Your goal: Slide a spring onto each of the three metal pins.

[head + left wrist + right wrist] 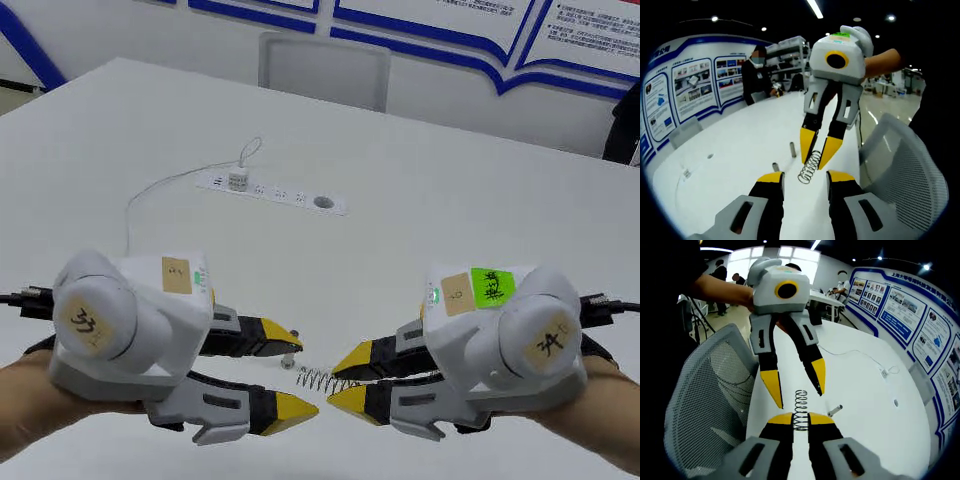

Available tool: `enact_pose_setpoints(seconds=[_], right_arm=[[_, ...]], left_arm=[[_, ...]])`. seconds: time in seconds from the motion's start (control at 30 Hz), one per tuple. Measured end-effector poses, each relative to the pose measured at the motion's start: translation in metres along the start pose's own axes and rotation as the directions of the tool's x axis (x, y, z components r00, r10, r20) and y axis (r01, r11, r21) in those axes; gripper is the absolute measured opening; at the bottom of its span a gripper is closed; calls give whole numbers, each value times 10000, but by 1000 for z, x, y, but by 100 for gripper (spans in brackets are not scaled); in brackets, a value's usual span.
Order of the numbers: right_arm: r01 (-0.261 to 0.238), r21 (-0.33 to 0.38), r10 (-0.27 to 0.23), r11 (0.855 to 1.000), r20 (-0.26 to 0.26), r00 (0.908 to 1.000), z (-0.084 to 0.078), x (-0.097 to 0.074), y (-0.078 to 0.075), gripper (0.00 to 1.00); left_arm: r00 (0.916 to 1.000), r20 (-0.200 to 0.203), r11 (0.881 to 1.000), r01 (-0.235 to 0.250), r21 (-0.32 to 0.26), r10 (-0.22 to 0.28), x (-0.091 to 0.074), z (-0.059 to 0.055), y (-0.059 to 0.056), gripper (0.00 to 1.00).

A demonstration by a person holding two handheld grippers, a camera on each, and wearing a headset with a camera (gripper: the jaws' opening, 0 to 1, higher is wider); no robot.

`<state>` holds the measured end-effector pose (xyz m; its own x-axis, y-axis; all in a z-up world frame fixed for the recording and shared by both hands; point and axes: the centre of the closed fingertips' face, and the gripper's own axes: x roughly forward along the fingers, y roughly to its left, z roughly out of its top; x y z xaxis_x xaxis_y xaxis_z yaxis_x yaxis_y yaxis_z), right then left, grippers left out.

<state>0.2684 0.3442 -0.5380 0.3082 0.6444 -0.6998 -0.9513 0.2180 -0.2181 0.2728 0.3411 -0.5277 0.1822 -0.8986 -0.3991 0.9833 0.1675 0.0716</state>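
The right tongs (801, 421) are clamped on one end of the spring (800, 407). Its free end points toward the left tongs (308, 371), whose jaws stand apart with nothing between them. The spring lies low over the white surface (400, 240), between the two pairs of tongs; I cannot tell if it touches. In the left gripper view two metal pins stand upright just beside it, the nearer pin (775, 166) and the farther pin (793, 149), both bare.

To do this step well, I think the free end should be turned downward and brought exactly above one pin, so that the hole of the coil meets the pin's top, and then lowered straight. The grip should be light, because a hard squeeze may flatten the turns. The left tongs could steady the pin if it tips.

The spring is a thin grey wire coil with open turns, narrow, and probably light and bouncy.
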Motion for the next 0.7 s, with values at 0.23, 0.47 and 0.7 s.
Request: enact_pose_setpoints(seconds=[0.23,0.47,0.7], right_arm=[[-295,-130,295,9995,-20,9996,3,5,4,10],[-601,-312,596,9977,-183,9981,2,10,11,10],[-726,-298,717,9969,-304,9970,1,11,12,10]], left_arm=[[9993,-356,9996,137,246,-128,1,-9,-3,28],[9971,-681,9986,369,382,-342,2,-16,-7,24],[9934,-993,9947,653,800,-572,5,-16,-13,18]])
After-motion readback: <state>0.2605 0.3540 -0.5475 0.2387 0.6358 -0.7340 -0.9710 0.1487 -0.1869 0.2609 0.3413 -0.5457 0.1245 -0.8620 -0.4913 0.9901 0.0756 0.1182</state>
